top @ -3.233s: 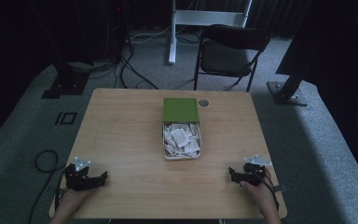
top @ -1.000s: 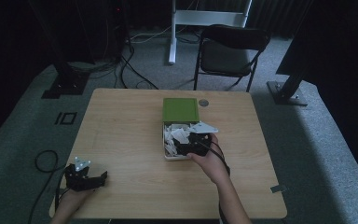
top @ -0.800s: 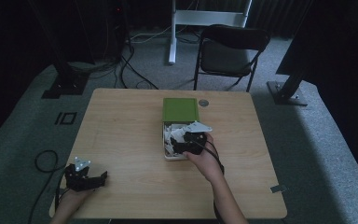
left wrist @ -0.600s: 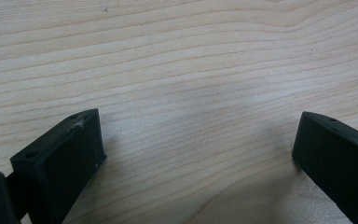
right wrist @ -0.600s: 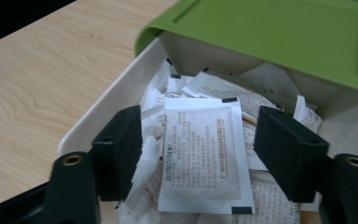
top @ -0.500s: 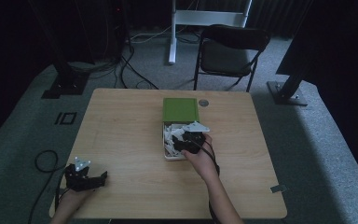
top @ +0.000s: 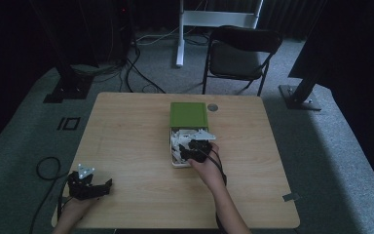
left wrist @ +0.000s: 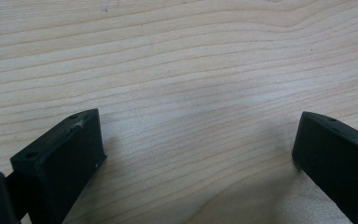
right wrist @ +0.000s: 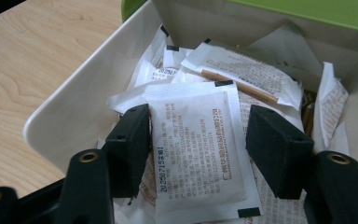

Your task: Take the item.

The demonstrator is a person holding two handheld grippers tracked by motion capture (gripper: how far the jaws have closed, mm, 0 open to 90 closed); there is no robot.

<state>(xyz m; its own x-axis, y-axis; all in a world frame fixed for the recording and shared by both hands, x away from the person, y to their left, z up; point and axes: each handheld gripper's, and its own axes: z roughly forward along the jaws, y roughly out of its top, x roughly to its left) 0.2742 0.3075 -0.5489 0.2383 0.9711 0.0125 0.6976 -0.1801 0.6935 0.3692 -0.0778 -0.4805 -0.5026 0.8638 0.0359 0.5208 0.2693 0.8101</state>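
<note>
Right gripper view looks down between the two black jaws of the right gripper (right wrist: pixel 196 149), which have just been closing and now stand partway in, one on each long side of a white sachet (right wrist: pixel 198 154) printed with brown text; the left jaw touches its edge, while I cannot tell whether the right one presses on it. That sachet lies on top of a heap of like sachets inside a white box (right wrist: pixel 70 116), whose green lid (right wrist: pixel 307 11) is hinged back at the far end. From the high view, the box (top: pixel 173 146) sits just past the middle of the surface (top: pixel 126 136), nearer the far edge, and the right gripper (top: pixel 193 148) dips into its near end. Off at the near left corner the left gripper (top: pixel 88 184) rests low, and the left gripper view shows its jaws spread wide over bare wood (left wrist: pixel 191 84) with nothing between them
</note>
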